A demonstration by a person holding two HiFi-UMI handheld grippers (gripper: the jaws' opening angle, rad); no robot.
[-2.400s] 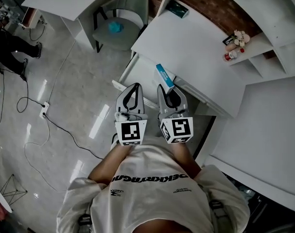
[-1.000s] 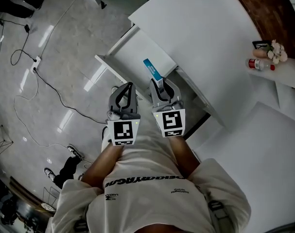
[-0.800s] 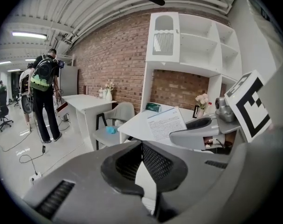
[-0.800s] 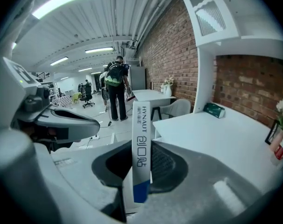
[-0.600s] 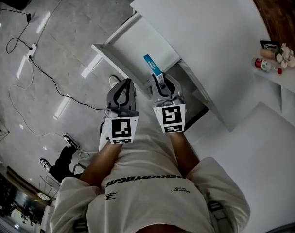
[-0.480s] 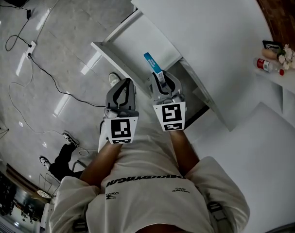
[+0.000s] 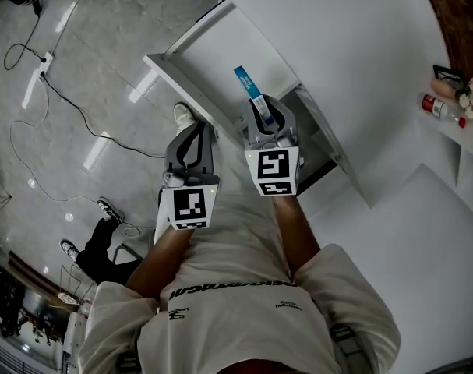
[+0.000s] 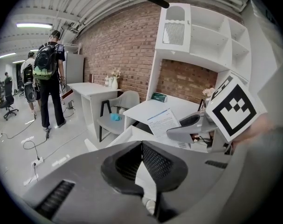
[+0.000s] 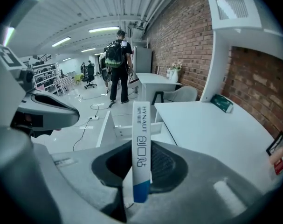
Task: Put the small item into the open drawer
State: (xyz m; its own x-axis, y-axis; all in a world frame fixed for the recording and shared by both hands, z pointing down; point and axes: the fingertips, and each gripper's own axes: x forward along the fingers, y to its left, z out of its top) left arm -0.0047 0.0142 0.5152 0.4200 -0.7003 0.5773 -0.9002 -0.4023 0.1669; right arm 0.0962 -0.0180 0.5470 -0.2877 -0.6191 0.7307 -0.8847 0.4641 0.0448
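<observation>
Slim box (image 9: 141, 139), end-pinched in my right tongs (image 9: 140, 171), may pivot loose or strike the open drawer (image 7: 220, 53); left tongs (image 8: 142, 160) pressed together, empty.

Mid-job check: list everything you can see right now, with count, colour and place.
Flat cardboard box: one, white with a blue end, clamped upright in the right gripper.
Open drawer: one, white, pulled out of the desk, ahead of both grippers.
Desk: one, white, right of the drawer.
Small dark green box: one, on the desk's far end.
Red-capped bottle: one, on the white shelf at right.
Armchair: one, grey, beyond the desk.
Power strip with black cable: one, on the grey floor at left.
Person with backpack: one, dark clothes, across the room.
Left gripper: grey, fingers shut, empty.
Right gripper: grey, fingers shut on the box.
</observation>
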